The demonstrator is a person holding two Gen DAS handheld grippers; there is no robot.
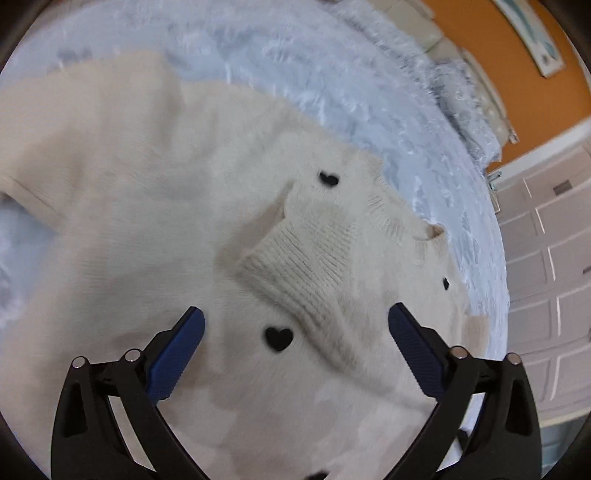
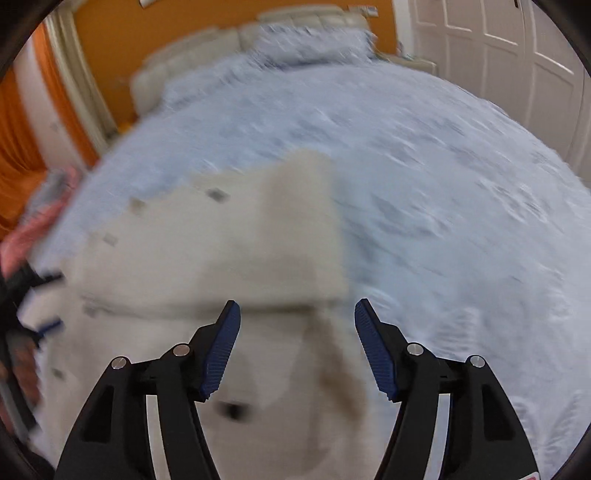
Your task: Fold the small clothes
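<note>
A cream knitted sweater (image 1: 155, 206) with small black hearts (image 1: 279, 338) lies spread on a fluffy pale blue blanket (image 1: 332, 85). One sleeve is folded across its body, and the ribbed cuff (image 1: 314, 254) lies on top. My left gripper (image 1: 295, 308) hovers open just above that cuff; its blue pads (image 1: 177, 354) stand wide on either side and touch nothing. In the blurred right wrist view my right gripper (image 2: 298, 302) is open over the sweater (image 2: 207, 258), near a folded edge, with nothing gripped.
The blue blanket (image 2: 424, 192) covers a bed. A cream padded headboard (image 2: 221, 48) and an orange wall (image 2: 122, 33) stand behind it, with white panelled doors (image 1: 546, 258) to the side. Pink cloth (image 2: 26, 236) and a dark blurred shape show at the left edge.
</note>
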